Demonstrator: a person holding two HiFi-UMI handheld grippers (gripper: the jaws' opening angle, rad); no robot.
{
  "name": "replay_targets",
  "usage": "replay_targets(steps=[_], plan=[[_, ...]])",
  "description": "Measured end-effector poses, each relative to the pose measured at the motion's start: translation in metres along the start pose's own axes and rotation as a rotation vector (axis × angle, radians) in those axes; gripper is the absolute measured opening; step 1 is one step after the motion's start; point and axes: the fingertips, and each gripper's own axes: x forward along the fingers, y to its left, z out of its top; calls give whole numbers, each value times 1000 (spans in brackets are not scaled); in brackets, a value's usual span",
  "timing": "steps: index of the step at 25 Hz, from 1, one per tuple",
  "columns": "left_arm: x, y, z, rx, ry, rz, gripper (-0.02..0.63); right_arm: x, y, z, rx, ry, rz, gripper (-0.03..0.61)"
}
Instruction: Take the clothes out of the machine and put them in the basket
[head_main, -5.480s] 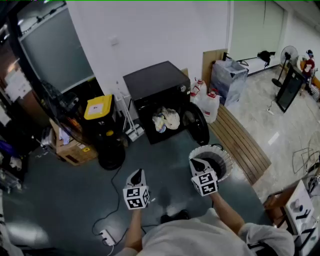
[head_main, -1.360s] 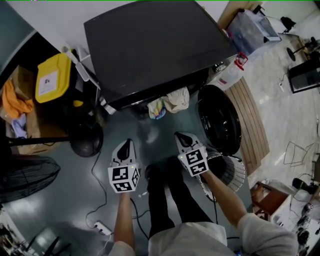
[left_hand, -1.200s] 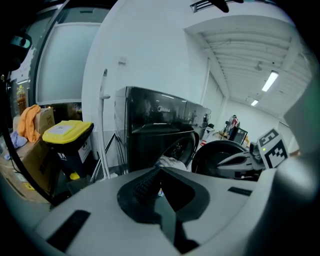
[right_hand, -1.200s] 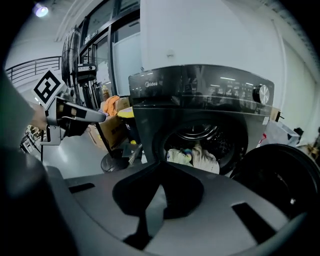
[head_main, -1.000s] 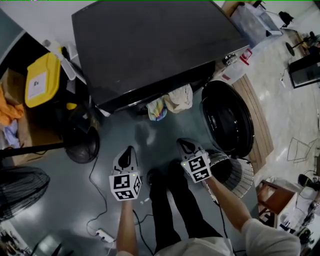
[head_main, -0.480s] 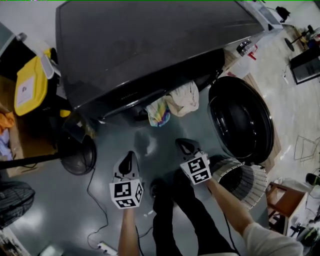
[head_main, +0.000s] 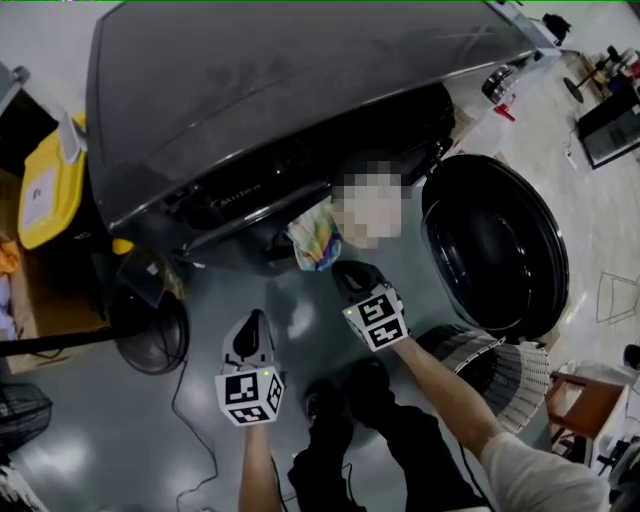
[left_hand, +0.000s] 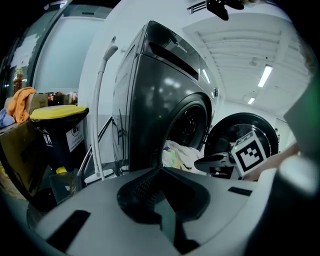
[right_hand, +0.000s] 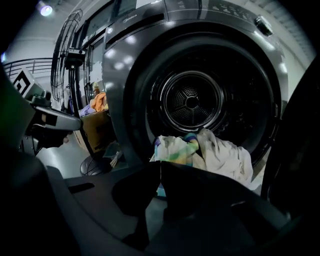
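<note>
A dark front-loading machine (head_main: 280, 90) stands with its round door (head_main: 495, 245) swung open to the right. A colourful cloth (head_main: 315, 235) and a white cloth (right_hand: 225, 155) spill over the lip of the drum (right_hand: 192, 102). My right gripper (head_main: 352, 275) is shut and empty, its tip just short of the colourful cloth (right_hand: 175, 147). My left gripper (head_main: 250, 335) hangs further back and to the left, shut with nothing in it. The ribbed white basket (head_main: 500, 370) sits on the floor below the door, at my right arm.
A yellow-lidded bin (head_main: 45, 190) stands left of the machine, with a fan base (head_main: 150, 330) on the floor in front of it. My legs and shoes (head_main: 340, 395) are between the grippers. A cardboard box with an orange cloth (left_hand: 20, 102) is at the far left.
Both grippers have sunk and moved in toward the machine's opening. The right one has gone further ahead, up to the hanging clothes. The machine now fills more of the head view.
</note>
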Motion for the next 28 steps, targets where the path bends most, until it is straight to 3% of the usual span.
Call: replay_targets(steps=[5, 7, 9, 12, 16, 25, 28], plan=[[21, 2, -5, 6, -24, -13, 18, 40, -14, 8, -5, -15, -3, 29], [27, 5, -8, 8, -31, -13, 18, 57, -17, 11, -4, -15, 14, 147], [34, 8, -11, 8, -38, -15, 18, 73, -21, 12, -1, -17, 22, 180], [44, 12, -15, 4, -46, -18, 18, 95, -33, 16, 18, -49, 16, 326], [52, 15, -21, 13, -48, -23, 18, 118, -42, 14, 75, -50, 17, 406], [67, 21, -27, 28, -63, -28, 18, 151, -46, -8, 310, -20, 117, 406], [68, 22, -31, 25, -59, -27, 18, 149, -38, -7, 263, 17, 134, 271]])
